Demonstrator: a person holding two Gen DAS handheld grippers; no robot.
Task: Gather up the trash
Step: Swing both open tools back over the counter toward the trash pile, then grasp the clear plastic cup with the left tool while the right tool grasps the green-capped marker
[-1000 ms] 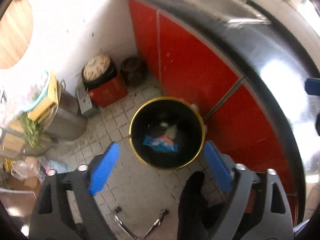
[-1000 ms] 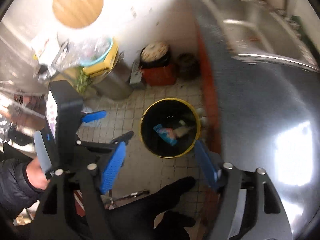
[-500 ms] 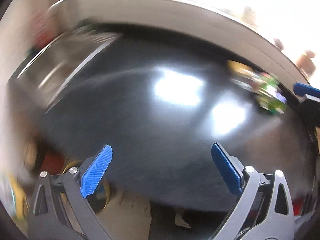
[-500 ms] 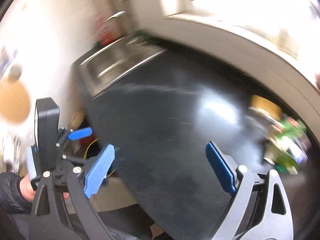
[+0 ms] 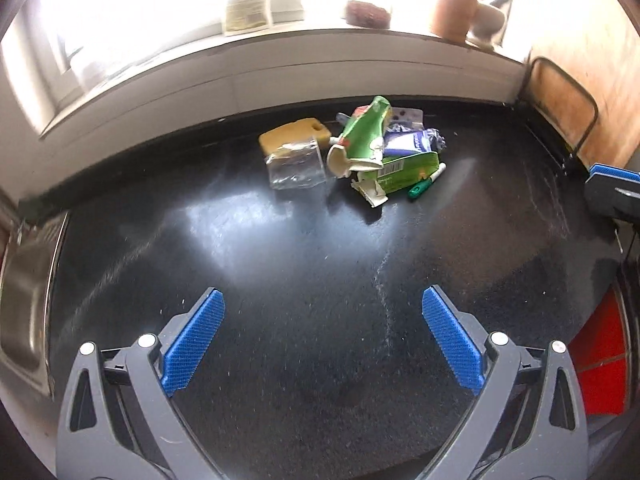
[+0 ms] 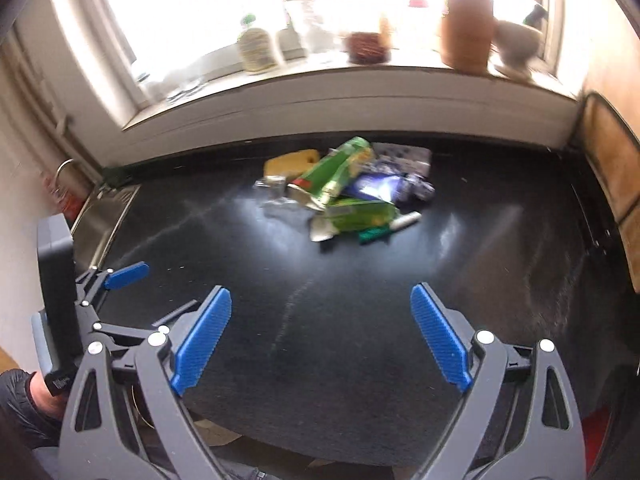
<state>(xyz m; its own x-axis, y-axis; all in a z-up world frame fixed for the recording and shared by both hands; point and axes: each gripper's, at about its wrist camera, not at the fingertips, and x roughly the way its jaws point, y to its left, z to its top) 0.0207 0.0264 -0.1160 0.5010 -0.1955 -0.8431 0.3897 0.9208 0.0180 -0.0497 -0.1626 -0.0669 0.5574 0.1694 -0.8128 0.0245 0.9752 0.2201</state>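
Both jaws stand wide open and hold nothing: the left gripper (image 5: 323, 334) and the right gripper (image 6: 321, 330) hang above the glossy black stone countertop (image 5: 280, 264). Near its back wall, well apart from both, lies the trash heap: crumpled green cartons (image 5: 370, 140), a clear plastic bag (image 5: 296, 168), a yellow sponge (image 5: 294, 132) and a green marker pen (image 5: 426, 182).

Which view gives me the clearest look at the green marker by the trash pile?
Left wrist: the green marker is sharp there, white tip and cap distinct. In the right wrist view it is motion-blurred, though unobstructed.
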